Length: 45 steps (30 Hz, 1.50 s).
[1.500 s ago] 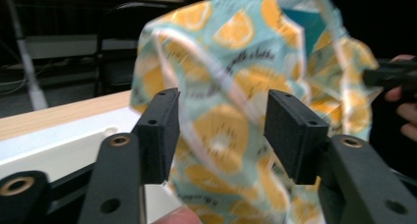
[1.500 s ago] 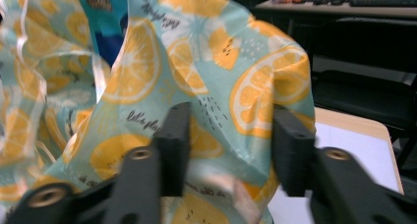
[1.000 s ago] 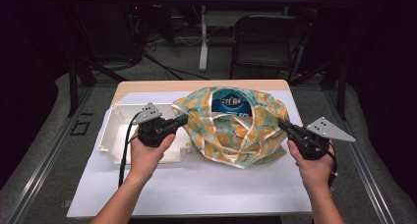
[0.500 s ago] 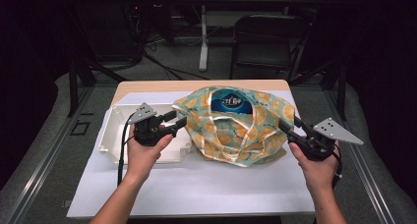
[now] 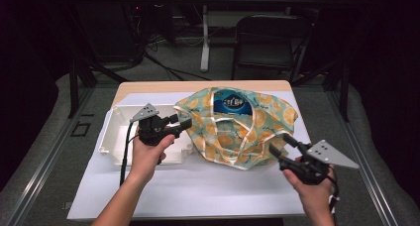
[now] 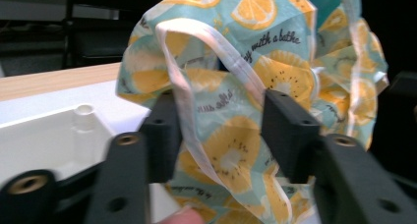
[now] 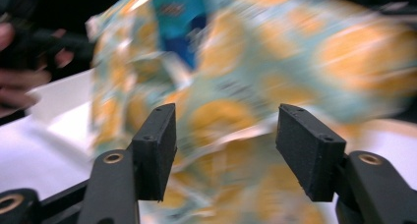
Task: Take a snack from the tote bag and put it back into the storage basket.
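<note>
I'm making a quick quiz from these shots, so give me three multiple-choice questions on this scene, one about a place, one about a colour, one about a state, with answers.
1. Where does the white tray lie relative to the cloth bag?
A. to its left
B. to its right
C. on top of it

2. What fruit colour marks the bag's teal print?
A. red
B. orange-yellow
C. purple

3. How does the left claw stand?
A. shut on the tray
B. open, jaws either side of the bag's white strap
C. shut on nothing

Answers: 1 A, the high view shows the tray left of the bag. 2 B, citrus slices cover the cloth. 3 B, the left gripper view shows a wide gap.
</note>
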Each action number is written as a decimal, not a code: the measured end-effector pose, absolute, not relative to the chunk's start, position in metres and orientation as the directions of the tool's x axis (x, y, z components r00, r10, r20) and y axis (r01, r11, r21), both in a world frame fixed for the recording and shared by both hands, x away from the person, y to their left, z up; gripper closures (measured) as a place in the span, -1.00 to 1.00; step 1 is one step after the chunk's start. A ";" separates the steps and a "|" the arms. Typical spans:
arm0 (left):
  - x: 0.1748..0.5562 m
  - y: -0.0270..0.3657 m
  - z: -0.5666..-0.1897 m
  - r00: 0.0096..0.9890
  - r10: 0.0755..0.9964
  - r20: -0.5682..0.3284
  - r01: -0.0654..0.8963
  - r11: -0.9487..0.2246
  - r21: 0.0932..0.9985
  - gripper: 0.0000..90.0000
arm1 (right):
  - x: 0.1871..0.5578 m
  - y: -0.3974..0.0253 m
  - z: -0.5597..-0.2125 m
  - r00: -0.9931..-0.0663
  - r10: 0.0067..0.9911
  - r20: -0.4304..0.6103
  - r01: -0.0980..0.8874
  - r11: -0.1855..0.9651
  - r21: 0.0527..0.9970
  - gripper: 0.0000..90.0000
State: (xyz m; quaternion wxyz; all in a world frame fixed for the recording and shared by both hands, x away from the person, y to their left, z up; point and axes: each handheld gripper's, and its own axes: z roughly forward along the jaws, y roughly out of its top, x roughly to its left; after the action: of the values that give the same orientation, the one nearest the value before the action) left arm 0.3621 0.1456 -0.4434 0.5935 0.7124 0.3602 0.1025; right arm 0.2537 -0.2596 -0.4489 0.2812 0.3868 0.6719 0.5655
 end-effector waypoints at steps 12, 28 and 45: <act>0.356 0.139 -0.445 0.756 0.617 -0.221 0.390 -0.152 0.908 0.98 | 0.283 -0.207 -0.475 -0.479 0.877 0.044 0.267 0.098 0.959 0.53; 0.348 0.139 -0.424 0.682 0.725 -0.092 0.303 -0.166 0.938 -0.02 | 0.291 -0.228 -0.426 -0.560 0.828 0.001 0.147 0.098 0.984 1.00; 0.359 0.117 -0.397 0.668 0.744 0.013 0.211 -0.206 0.955 -0.37 | 0.300 -0.231 -0.404 -0.558 0.830 -0.014 0.108 0.089 0.990 0.98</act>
State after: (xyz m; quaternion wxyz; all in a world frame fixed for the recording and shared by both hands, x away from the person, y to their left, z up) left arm 0.3587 0.1167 -0.3974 0.5402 0.7363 0.3245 0.2466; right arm 0.2997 -0.2314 -0.4045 0.3131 0.3507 0.6683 0.5765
